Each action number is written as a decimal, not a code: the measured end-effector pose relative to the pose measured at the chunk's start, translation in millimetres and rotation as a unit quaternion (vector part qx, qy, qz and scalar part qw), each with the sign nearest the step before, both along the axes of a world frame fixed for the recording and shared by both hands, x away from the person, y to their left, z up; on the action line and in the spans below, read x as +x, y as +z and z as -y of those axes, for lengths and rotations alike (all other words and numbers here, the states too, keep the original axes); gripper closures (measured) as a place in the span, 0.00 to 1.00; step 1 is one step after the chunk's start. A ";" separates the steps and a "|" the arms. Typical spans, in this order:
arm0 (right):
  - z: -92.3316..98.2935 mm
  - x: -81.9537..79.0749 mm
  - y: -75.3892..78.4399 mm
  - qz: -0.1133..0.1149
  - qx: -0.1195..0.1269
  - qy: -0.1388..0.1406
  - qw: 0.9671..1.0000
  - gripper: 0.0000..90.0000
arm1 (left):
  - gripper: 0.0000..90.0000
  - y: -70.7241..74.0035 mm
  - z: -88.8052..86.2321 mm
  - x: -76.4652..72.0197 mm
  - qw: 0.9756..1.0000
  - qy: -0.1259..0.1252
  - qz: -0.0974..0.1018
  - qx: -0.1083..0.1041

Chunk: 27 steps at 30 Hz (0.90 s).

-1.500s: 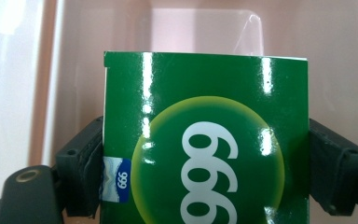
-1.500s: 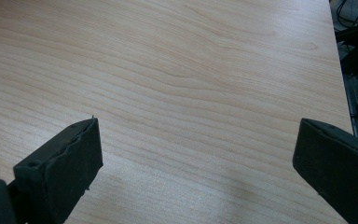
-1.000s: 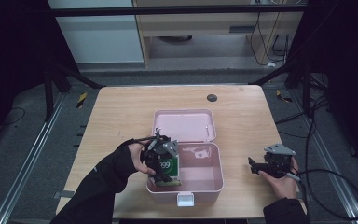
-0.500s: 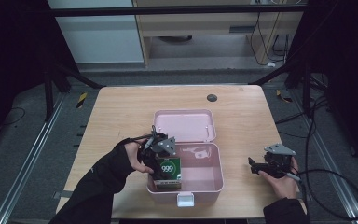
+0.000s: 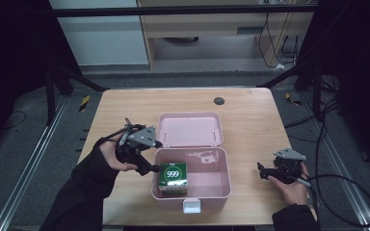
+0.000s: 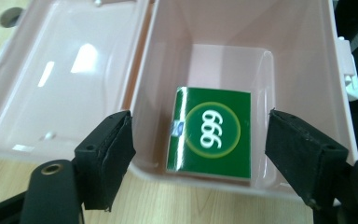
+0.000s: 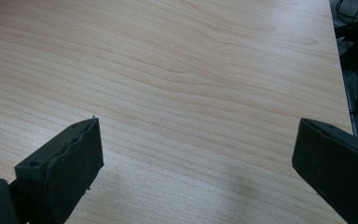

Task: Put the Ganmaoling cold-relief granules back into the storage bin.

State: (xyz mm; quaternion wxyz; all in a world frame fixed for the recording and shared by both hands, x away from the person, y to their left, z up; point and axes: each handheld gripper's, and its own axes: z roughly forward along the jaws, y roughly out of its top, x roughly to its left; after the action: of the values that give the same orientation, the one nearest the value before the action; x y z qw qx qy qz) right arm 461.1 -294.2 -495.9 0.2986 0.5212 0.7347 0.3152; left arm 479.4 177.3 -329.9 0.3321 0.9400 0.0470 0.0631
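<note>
Green carton stands released in the front-left corner of the pink box on the desk. The left tool, nearer and just left of it, has been narrowing its jaws (nothing between them). The right tool rests open, empty, well apart.

The green box carries the white number "999" inside a pale ring on its top face. In the left gripper view those digits appear upside down; in the high view they read upright. A small blue-and-white mark at the face's edge is too small to read.
</note>
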 end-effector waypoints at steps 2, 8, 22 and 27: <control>0.2 -0.2 0.2 0.000 0.001 -0.001 1.000 0.02 | 0.26 -0.2 -12.3 -1.8 1.000 0.012 0.004 -0.006; 0.0 -0.2 0.0 0.000 0.000 -0.002 1.000 0.02 | 0.28 -11.0 -39.2 -5.5 0.999 0.048 0.000 -0.016; 0.3 -0.8 0.0 0.001 0.000 -0.005 1.000 0.02 | 0.26 -66.0 -77.8 -1.4 0.987 0.156 -0.020 -0.020; 0.6 -0.9 -0.2 0.000 -0.001 -0.005 1.000 0.02 | 0.24 -87.8 -85.3 -1.3 0.982 0.188 -0.029 -0.010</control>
State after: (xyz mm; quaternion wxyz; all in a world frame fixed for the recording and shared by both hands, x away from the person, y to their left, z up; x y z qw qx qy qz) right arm 460.2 -294.9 -496.1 0.3010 0.5246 0.7323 0.3127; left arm 478.1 262.6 -417.7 0.3221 0.9123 0.2334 0.0970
